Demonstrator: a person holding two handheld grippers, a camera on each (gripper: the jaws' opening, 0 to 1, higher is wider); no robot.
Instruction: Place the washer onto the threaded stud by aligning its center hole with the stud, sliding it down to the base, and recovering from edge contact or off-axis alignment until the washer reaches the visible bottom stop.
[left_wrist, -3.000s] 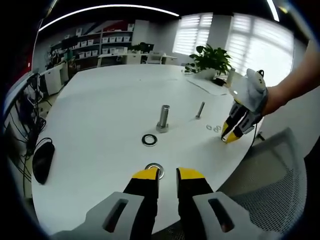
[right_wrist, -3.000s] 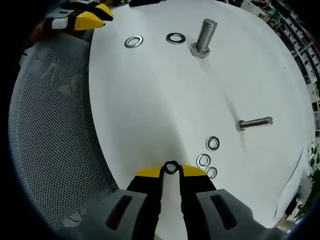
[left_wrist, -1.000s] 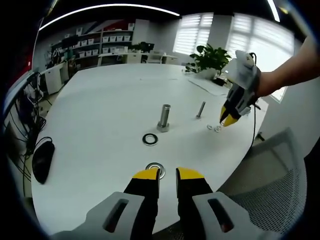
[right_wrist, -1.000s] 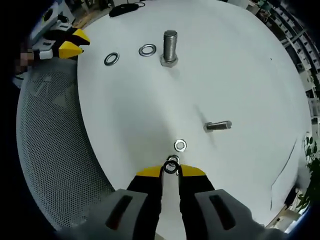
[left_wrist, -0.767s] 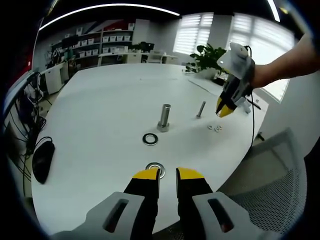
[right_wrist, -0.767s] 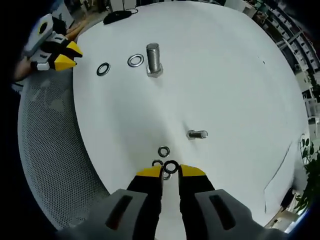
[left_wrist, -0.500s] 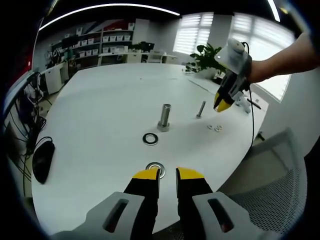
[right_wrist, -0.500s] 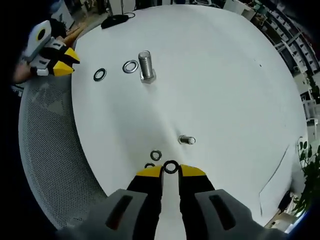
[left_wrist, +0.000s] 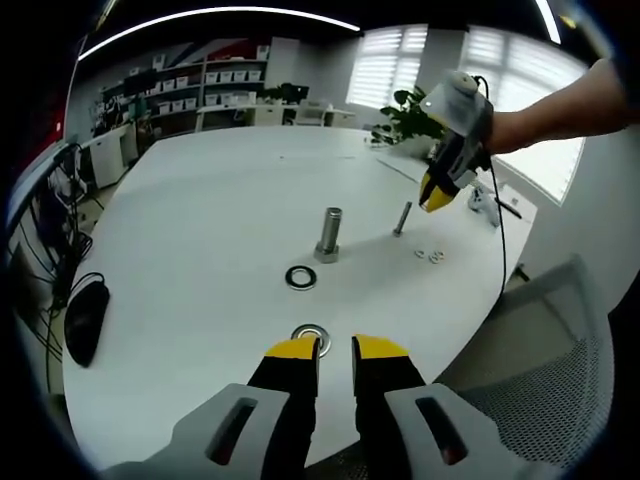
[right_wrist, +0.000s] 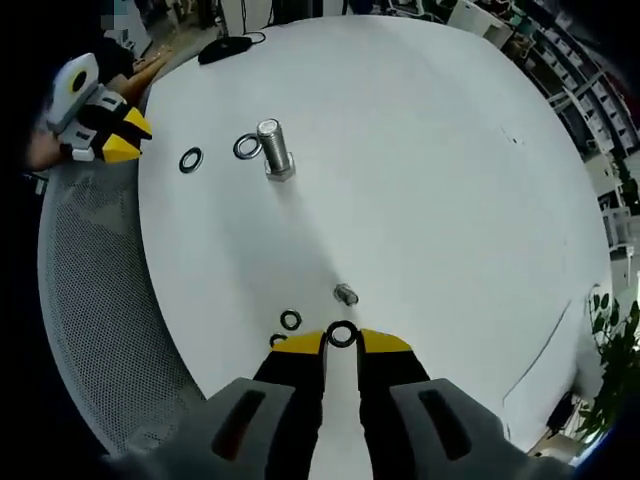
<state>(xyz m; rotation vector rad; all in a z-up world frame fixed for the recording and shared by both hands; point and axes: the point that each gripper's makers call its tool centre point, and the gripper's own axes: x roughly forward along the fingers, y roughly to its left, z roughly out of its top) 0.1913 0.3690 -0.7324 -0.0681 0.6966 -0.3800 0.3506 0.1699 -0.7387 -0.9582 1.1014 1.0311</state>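
Note:
The threaded stud (left_wrist: 328, 235) (right_wrist: 272, 148) stands upright on its hex head on the white round table (left_wrist: 200, 210) (right_wrist: 430, 150). My right gripper (right_wrist: 342, 342) is shut on a small dark washer (right_wrist: 342, 335), held by its rim between the yellow tips. In the left gripper view the right gripper (left_wrist: 436, 200) hangs in the air above a bolt lying on its side (left_wrist: 401, 218) (right_wrist: 346, 294), well to the right of the stud. My left gripper (left_wrist: 336, 350) (right_wrist: 125, 137) hovers at the table's near edge, jaws a narrow gap apart and empty, just behind a washer (left_wrist: 309, 334) (right_wrist: 190, 159).
A second large washer (left_wrist: 299, 277) (right_wrist: 246, 147) lies beside the stud. Small washers (left_wrist: 428, 255) (right_wrist: 291, 320) lie near the lying bolt. A black mouse (left_wrist: 85, 320) (right_wrist: 225, 48) sits at the table's edge. A mesh chair (left_wrist: 560, 360) (right_wrist: 90, 300) stands beside the table.
My right gripper has risen from the table edge with the small washer and moved over the small washers to above the lying bolt. The left gripper has stayed still.

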